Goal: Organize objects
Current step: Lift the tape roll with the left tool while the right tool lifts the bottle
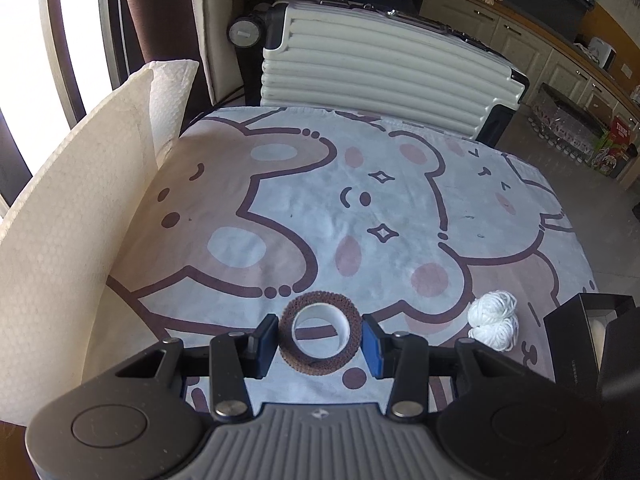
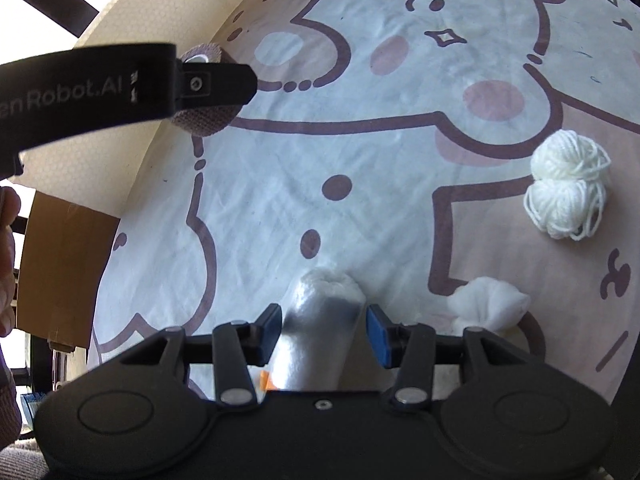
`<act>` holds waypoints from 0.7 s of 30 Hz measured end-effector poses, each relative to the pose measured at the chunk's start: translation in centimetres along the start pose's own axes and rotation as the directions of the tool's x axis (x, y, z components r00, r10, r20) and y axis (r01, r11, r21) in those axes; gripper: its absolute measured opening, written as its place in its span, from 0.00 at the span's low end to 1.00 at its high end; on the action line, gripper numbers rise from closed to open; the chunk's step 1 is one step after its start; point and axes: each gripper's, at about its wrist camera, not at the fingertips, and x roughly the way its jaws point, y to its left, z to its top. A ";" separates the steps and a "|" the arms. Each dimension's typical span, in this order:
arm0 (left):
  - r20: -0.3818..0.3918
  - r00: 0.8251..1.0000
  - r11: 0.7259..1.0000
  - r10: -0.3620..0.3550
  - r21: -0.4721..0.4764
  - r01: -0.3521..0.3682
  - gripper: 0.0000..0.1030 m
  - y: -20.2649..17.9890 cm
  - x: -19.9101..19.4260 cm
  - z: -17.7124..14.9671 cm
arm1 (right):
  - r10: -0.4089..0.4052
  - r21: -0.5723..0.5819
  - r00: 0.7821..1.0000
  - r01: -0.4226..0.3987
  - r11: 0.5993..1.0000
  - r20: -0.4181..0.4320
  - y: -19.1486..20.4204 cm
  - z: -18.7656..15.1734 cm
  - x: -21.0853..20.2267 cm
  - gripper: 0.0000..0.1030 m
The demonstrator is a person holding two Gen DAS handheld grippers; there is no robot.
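brown tape roll: ring of brown crinkly tape with a white core (image 1: 318, 334), lying flat on the cartoon-bear cloth (image 1: 360, 208), hole facing up
tape vs left jaws: sitting dead centre between the blue pads of the left gripper (image 1: 319, 340), pads right up against its sides, looks pinched rather than just straddled, thin gap on the right pad hard to rule out
cotton roll: white cotton wad in a clear shiny sleeve (image 2: 320, 328), long axis running straight out along the fingers, fluffy end poking forward
cotton vs right jaws: right gripper (image 2: 322, 330) straddling it, a small gap on either side, so looks released or about to be, not squeezed
nearer hand: left for the tape, right for the cotton roll, no crossing needed
loose stuff: small skein of white yarn (image 2: 570, 186) well off to the right, loose white cotton tuft (image 2: 488, 306) just beside the right pad
edges: black open box (image 1: 588, 328) at the right edge of the left view, tall cream honeycomb-paper sheet (image 1: 68, 248) along the left
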 end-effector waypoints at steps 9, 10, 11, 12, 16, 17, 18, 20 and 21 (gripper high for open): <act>-0.002 1.000 1.000 0.002 -0.004 -0.002 0.43 0.4 -0.2 0.0 | -0.024 -0.006 0.997 0.023 1.000 -0.069 1.0 -0.2 1.6 0.46; -0.002 1.000 1.000 0.003 -0.003 -0.003 0.43 0.5 -0.2 0.0 | -0.027 -0.002 0.997 0.027 1.000 -0.075 1.1 -0.2 1.8 0.46; -0.003 1.000 1.000 0.004 -0.003 -0.004 0.43 0.6 -0.2 -0.1 | -0.029 -0.002 0.996 0.029 1.000 -0.080 1.2 -0.2 2.0 0.46; -0.004 1.000 1.000 0.005 -0.004 -0.005 0.43 0.7 -0.2 -0.1 | -0.028 -0.001 0.996 0.028 1.000 -0.085 1.3 -0.1 2.2 0.46; -0.010 1.000 1.000 0.010 -0.004 -0.010 0.43 0.9 -0.4 -0.1 | -0.036 0.007 0.998 0.036 0.999 -0.059 1.3 0.1 1.8 0.43; -0.010 1.000 1.000 0.011 -0.004 -0.011 0.43 0.9 -0.4 -0.1 | -0.047 0.010 0.998 0.048 0.999 -0.044 1.2 0.2 1.6 0.42; -0.009 1.000 1.000 0.013 -0.004 -0.013 0.43 1.0 -0.5 -0.1 | -0.055 0.016 0.998 0.056 0.998 -0.028 1.1 0.3 1.3 0.42; -0.007 1.000 1.000 0.018 -0.008 -0.018 0.43 1.0 -0.7 -0.1 | -0.058 0.038 0.998 0.058 0.998 0.006 0.6 0.4 0.5 0.42; -0.006 1.000 1.000 0.021 -0.012 -0.021 0.43 1.1 -0.7 -0.1 | -0.059 0.046 0.998 0.058 0.997 0.025 0.5 0.4 0.1 0.42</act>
